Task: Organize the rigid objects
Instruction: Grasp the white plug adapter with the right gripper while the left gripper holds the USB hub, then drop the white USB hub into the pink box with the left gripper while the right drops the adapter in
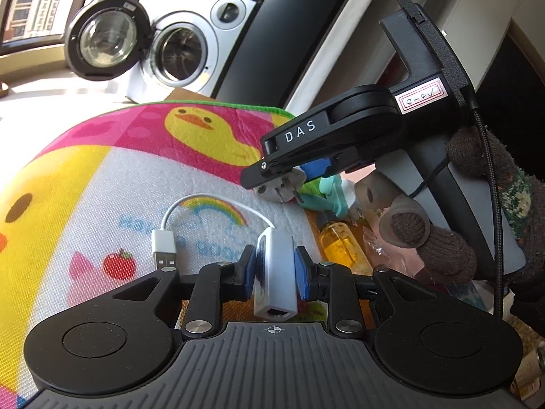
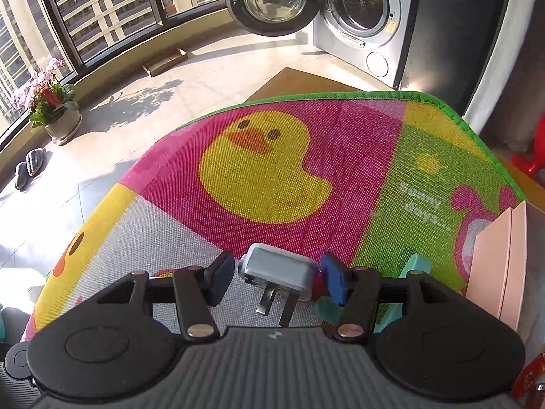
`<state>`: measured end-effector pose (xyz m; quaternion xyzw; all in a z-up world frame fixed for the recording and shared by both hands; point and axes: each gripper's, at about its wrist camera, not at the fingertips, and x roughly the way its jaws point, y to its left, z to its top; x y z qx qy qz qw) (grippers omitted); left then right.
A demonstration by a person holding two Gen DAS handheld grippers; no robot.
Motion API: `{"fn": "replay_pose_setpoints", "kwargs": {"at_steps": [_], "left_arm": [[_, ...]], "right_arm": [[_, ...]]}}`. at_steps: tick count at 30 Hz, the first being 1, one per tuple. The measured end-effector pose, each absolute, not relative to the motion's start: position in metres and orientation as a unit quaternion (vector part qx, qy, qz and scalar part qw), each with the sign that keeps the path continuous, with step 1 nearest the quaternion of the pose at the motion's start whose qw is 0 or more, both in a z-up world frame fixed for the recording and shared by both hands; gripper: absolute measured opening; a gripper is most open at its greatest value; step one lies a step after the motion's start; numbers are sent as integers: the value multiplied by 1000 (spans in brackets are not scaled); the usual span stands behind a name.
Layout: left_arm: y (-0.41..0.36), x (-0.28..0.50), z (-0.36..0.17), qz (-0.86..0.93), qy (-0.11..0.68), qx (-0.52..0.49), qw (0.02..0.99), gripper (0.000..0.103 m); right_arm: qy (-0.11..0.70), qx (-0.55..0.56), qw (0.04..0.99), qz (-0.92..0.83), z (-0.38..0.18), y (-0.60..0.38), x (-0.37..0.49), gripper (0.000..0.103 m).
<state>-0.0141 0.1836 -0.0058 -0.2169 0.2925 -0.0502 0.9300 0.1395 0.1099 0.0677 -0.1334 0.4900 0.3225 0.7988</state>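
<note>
1. Left claw (image 1: 274, 267) clamps the white adapter (image 1: 275, 266), cable trailing on the duck mat (image 1: 119, 177), likely to reposition it.
2. Right claw (image 2: 276, 277): plug (image 2: 277, 272) between fingers, grip uncertain, above mat.
3. Washing machine (image 2: 368, 17) beyond.

The right hand-held gripper (image 2: 277, 277) holds a grey plug adapter (image 2: 276, 269) between its blue pads (image 2: 335, 281), above the duck-print mat (image 2: 272, 170).
</note>
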Motion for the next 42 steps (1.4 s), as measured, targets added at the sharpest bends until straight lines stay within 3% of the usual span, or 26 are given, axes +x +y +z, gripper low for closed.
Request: {"fn": "replay_pose_setpoints", "kwargs": {"at_steps": [10,13,17,23,30,37,42], "left_arm": [[160,-18,7,-63,310,-134,939,28],[137,-28,18,-107,330,-74,935,28],[114,-47,47,-182,351,-78,915,27],[80,-58,125,-220,280,-56,933,24],[40,9,194,-228,195,-54,952,24],[16,106,158,-221,259,-111,934,25],[37,91,122,-200,274,-119,933,25]], "right_arm": [[397,-100,844,346,148,5,62,49],[366,-111,868,316,158,-45,27,49],[335,-127,893,272,156,-102,-12,49],[312,-89,913,250,156,-170,-54,49],[294,-22,927,231,148,-207,-69,49],[309,-16,927,213,130,-212,-62,49],[315,-5,928,201,128,-219,-49,49]]}}
